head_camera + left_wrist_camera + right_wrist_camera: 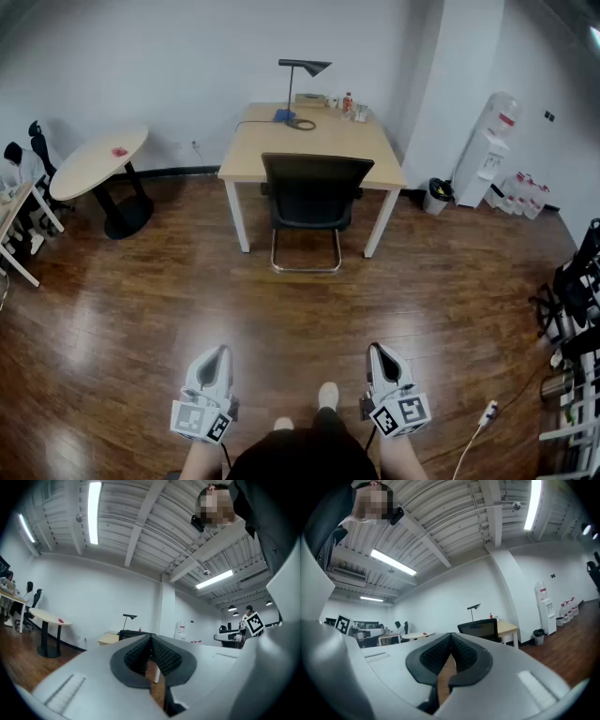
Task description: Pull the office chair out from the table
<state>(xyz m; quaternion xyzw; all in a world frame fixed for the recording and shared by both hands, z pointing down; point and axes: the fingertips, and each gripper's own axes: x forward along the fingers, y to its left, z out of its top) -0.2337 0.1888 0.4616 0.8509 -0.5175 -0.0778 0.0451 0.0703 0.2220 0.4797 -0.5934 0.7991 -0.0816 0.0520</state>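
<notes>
Chair point(314, 192) under table point(309, 142) | lamp point(307, 67), maybe bottles point(348, 101) | left hand-held gripper point(219, 351), right hand-held gripper point(376, 349) closed

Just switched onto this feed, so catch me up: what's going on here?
A person stands well back from the table, holding the left gripper and the right gripper out in front, both shut and empty. The office chair is tucked in at the table's near side, with nothing touching it. The pull has not begun.
</notes>
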